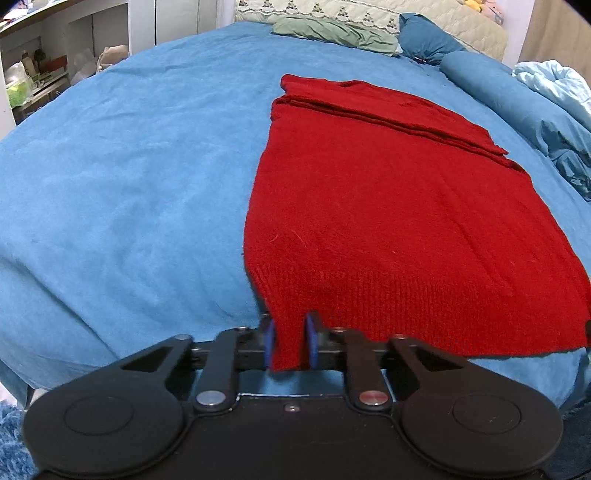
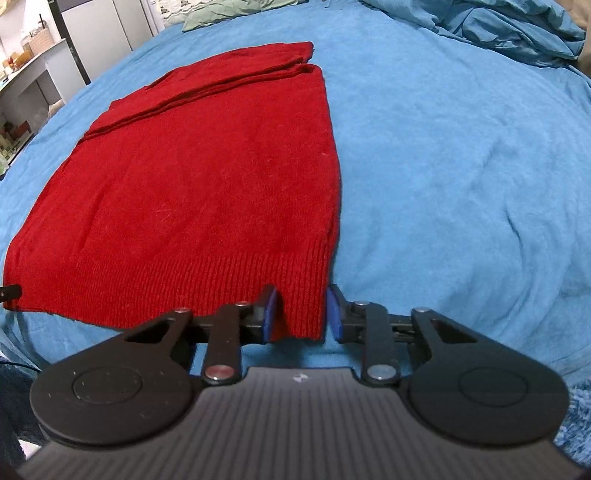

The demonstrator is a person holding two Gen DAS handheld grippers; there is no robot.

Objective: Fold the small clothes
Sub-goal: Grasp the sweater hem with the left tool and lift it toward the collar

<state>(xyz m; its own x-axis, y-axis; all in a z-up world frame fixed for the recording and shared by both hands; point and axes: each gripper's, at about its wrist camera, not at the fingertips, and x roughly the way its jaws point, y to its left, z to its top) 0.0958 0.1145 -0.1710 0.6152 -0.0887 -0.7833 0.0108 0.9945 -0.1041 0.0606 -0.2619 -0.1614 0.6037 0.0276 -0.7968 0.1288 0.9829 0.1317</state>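
A red knit sweater (image 1: 388,206) lies flat on a blue bedspread (image 1: 129,192), its sleeves folded across the far end. My left gripper (image 1: 290,341) has the sweater's near left hem corner between its blue pads, with the jaws close around the cloth. In the right wrist view the same sweater (image 2: 199,177) lies on the bedspread (image 2: 461,166). My right gripper (image 2: 301,314) has the near right hem corner between its pads; the left pad touches the cloth and a small gap shows at the right pad.
A green pillow (image 1: 332,31) and a blue pillow (image 1: 428,38) lie at the head of the bed. A rumpled blue duvet (image 1: 546,122) lies along the right side. Shelves with clutter (image 1: 37,77) stand at the left. A blue rug (image 2: 576,424) is below.
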